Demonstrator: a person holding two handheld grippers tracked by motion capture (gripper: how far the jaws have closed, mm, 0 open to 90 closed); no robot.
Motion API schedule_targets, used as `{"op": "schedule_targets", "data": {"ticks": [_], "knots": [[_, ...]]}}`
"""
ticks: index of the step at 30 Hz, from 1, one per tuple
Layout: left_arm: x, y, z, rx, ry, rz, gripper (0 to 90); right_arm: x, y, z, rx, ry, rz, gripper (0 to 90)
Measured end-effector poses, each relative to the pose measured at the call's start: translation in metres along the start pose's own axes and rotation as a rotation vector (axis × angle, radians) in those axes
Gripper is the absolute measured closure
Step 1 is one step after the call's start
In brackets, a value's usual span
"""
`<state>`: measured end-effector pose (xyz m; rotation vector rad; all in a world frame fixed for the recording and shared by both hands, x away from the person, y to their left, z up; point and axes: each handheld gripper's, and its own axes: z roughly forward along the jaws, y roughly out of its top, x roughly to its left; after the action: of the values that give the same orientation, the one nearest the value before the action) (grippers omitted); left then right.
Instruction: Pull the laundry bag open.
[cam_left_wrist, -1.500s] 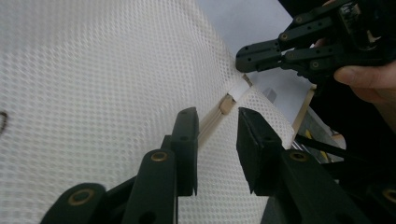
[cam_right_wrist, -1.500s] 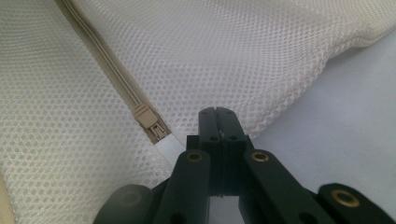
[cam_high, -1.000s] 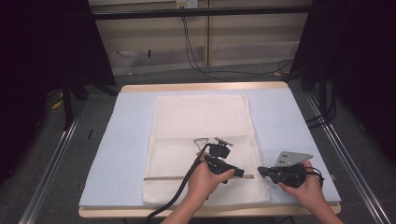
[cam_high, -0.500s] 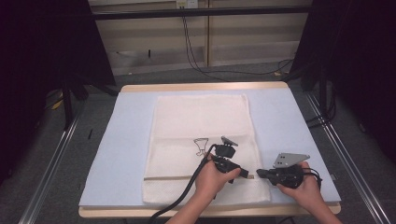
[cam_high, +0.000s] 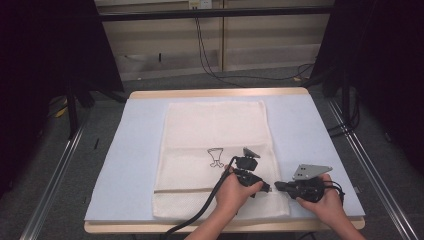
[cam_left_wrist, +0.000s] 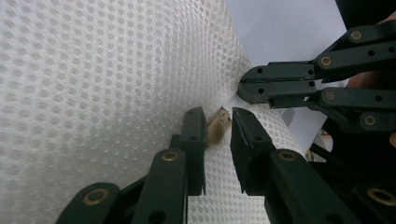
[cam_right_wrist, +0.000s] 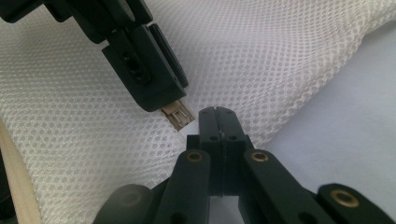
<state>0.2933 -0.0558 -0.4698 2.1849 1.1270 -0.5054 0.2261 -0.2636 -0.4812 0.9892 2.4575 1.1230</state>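
Observation:
A white mesh bag lies flat on the table. Its small beige zipper pull sits near the bag's lower right corner. My left gripper reaches it from the left. Its jaws have just been closing and stand a narrow gap apart with the pull between them. My right gripper comes from the right, shut on the edge of the mesh right beside the pull. In the left gripper view the right gripper has its tips at the bag's edge.
The bag rests on a pale blue cover over a wooden table whose front edge runs close to my hands. A small black drawing marks the bag. A beige zipper line crosses its lower part. Metal rails flank the table.
My left hand has moved toward the near edge and right, closing in on the right gripper, and its jaws have narrowed. The black drawing is now uncovered. The right hand has stayed put.

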Motion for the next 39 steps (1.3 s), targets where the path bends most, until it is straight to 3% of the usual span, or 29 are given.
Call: {"op": "schedule_targets", "data": {"ticks": [8, 12, 22, 25, 27, 35, 37, 39], "knots": [[0.001, 0.001, 0.004, -0.002, -0.007, -0.022, 82.5, 0.0, -0.002, 0.0, -0.009, 0.004, 0.007, 90.0], [0.003, 0.002, 0.003, 0.007, -0.053, -0.064, 85.9, 0.001, -0.002, 0.0, -0.009, 0.002, 0.009, 90.0], [0.002, 0.003, 0.002, 0.021, -0.042, -0.04, 87.3, 0.001, -0.002, 0.0, -0.007, -0.001, -0.007, 90.0], [0.002, 0.003, 0.001, 0.021, -0.043, -0.046, 87.3, 0.001, -0.002, 0.0, -0.006, 0.0, -0.019, 90.0], [0.001, 0.003, 0.002, 0.005, -0.055, -0.073, 87.3, 0.001, -0.002, 0.0, -0.005, 0.003, -0.017, 90.0], [0.005, 0.003, -0.004, 0.034, -0.04, -0.042, 87.4, 0.0, -0.002, 0.0, -0.003, 0.01, -0.027, 90.0], [0.004, 0.002, -0.007, 0.021, -0.035, -0.059, 87.4, -0.001, -0.002, 0.0, -0.003, 0.013, -0.026, 90.0], [0.007, 0.002, -0.009, 0.031, -0.042, -0.049, 87.4, -0.001, -0.003, 0.0, -0.004, 0.017, -0.023, 90.0]]}}
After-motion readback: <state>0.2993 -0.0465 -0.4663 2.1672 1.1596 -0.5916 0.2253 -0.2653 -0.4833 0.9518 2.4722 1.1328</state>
